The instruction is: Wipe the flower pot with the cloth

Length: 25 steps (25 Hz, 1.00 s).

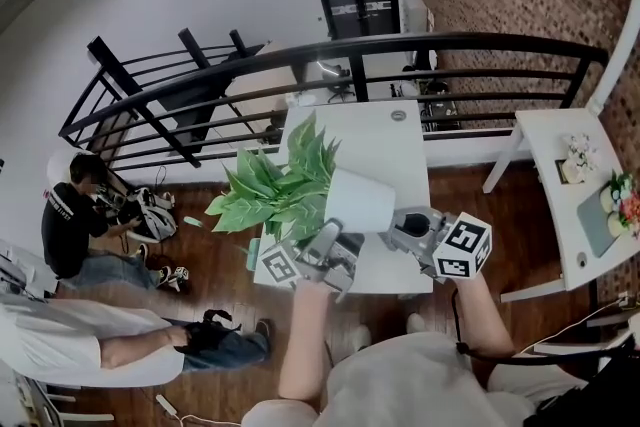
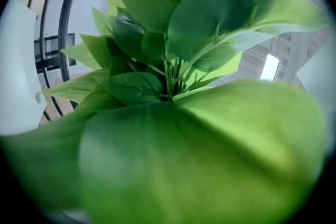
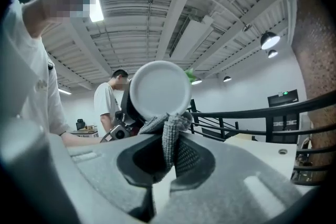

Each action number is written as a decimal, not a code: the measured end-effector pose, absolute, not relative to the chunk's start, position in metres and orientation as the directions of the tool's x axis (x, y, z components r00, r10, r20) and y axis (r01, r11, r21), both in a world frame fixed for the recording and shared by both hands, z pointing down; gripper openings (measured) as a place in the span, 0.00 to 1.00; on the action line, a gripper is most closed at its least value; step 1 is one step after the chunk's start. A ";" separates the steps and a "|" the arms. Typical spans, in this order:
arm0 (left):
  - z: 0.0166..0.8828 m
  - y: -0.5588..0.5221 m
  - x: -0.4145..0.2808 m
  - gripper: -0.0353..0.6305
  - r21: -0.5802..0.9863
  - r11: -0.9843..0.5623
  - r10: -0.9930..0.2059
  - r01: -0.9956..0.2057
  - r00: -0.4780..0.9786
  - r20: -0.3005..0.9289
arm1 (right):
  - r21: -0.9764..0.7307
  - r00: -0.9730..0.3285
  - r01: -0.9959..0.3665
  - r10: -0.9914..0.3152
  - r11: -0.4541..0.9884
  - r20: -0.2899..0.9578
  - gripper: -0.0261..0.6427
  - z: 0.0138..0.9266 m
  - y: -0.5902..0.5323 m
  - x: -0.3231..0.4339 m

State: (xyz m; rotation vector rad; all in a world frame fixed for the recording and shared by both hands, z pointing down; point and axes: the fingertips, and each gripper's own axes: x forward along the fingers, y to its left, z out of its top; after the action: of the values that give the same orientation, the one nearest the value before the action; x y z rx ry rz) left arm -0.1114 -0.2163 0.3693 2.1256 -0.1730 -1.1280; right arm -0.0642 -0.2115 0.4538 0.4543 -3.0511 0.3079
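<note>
Left tongs (image 1: 335,243) grip the tilted white flower pot (image 1: 362,200), exposing its base to the grey woven cloth (image 3: 169,136) pinched in right tongs (image 3: 164,176).

Pot (image 1: 360,200) over table (image 1: 395,140); L gripper (image 1: 326,233) left, R gripper (image 1: 402,225) w/ cloth (image 3: 170,136) right.

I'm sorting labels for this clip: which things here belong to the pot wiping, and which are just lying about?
In the job:
flower pot, held tilted
cloth
right gripper, shut on the cloth
left gripper, holding the pot

Just about:
white table
side table with its bits
black railing
seated person
</note>
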 end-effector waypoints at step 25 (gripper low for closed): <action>0.371 -0.216 -0.118 0.85 0.636 -0.723 -0.431 0.269 0.544 -0.720 | -0.196 -0.752 -0.642 -0.658 0.741 -0.024 0.04 0.418 -0.266 0.001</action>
State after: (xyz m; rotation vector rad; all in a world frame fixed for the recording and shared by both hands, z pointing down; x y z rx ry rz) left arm -0.1180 -0.2161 0.3711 2.0475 -0.1307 -1.2188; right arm 0.0011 -0.2665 0.4177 1.1293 -3.0168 0.2850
